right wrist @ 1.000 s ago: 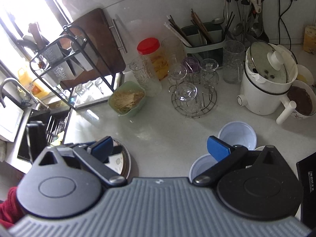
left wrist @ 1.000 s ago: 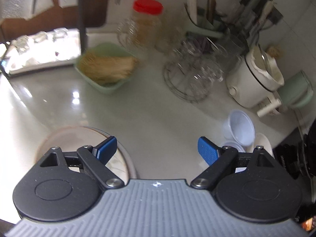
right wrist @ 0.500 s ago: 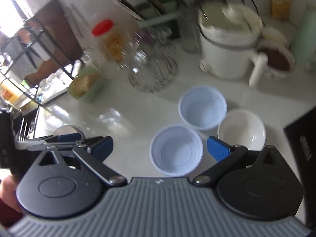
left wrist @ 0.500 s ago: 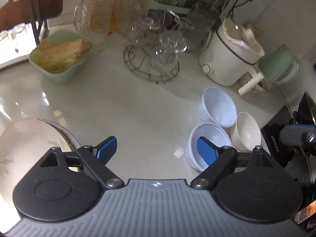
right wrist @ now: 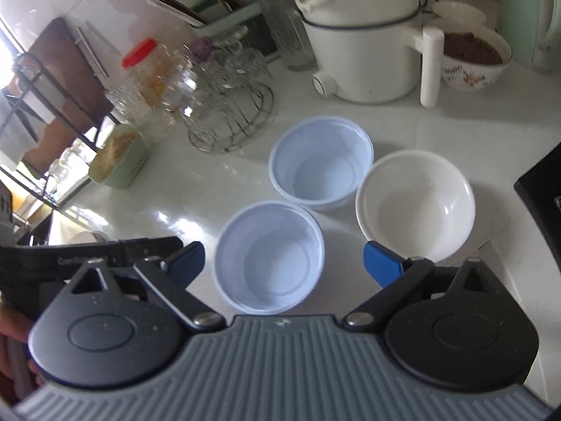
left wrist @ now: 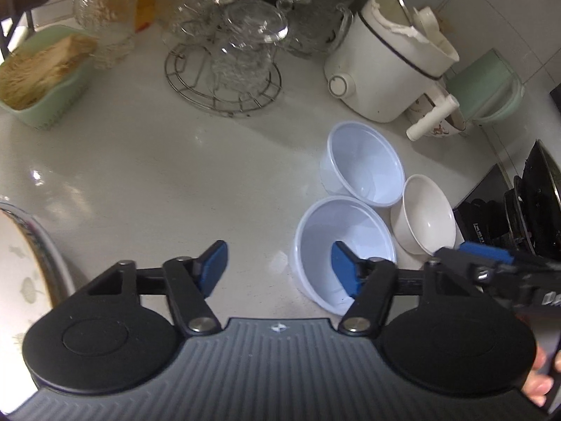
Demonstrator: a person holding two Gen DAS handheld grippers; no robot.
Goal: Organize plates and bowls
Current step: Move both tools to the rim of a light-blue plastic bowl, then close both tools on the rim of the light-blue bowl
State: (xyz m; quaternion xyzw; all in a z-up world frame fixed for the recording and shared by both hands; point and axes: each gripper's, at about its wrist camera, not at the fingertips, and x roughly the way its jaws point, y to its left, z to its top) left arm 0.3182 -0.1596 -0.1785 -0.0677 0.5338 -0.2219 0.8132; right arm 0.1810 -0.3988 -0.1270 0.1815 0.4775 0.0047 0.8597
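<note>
Three empty bowls stand together on the white counter. The near pale blue plastic bowl [right wrist: 269, 258] [left wrist: 345, 242] lies between my right gripper's [right wrist: 284, 261] open fingers, below them. A second pale blue bowl [right wrist: 320, 161] [left wrist: 364, 163] stands behind it. A white ceramic bowl [right wrist: 415, 203] [left wrist: 426, 217] stands to their right. My left gripper [left wrist: 278, 268] is open and empty, its right finger over the near blue bowl's rim. A patterned plate [left wrist: 21, 277] lies at the left edge of the left wrist view. The right gripper shows in the left wrist view [left wrist: 491, 263].
A white electric pot [right wrist: 361, 35] [left wrist: 389, 63] with a side handle, a bowl of dark food [right wrist: 471, 54], a wire rack of glasses [left wrist: 224, 66] [right wrist: 228, 105], a green basket of noodles [left wrist: 38, 73] and jars stand at the back. A black stove [left wrist: 526, 203] lies to the right.
Both grippers have moved right and down toward the bowls. The near blue bowl now lies between my right gripper's fingers. The plate has slid to the left edge of the left view.
</note>
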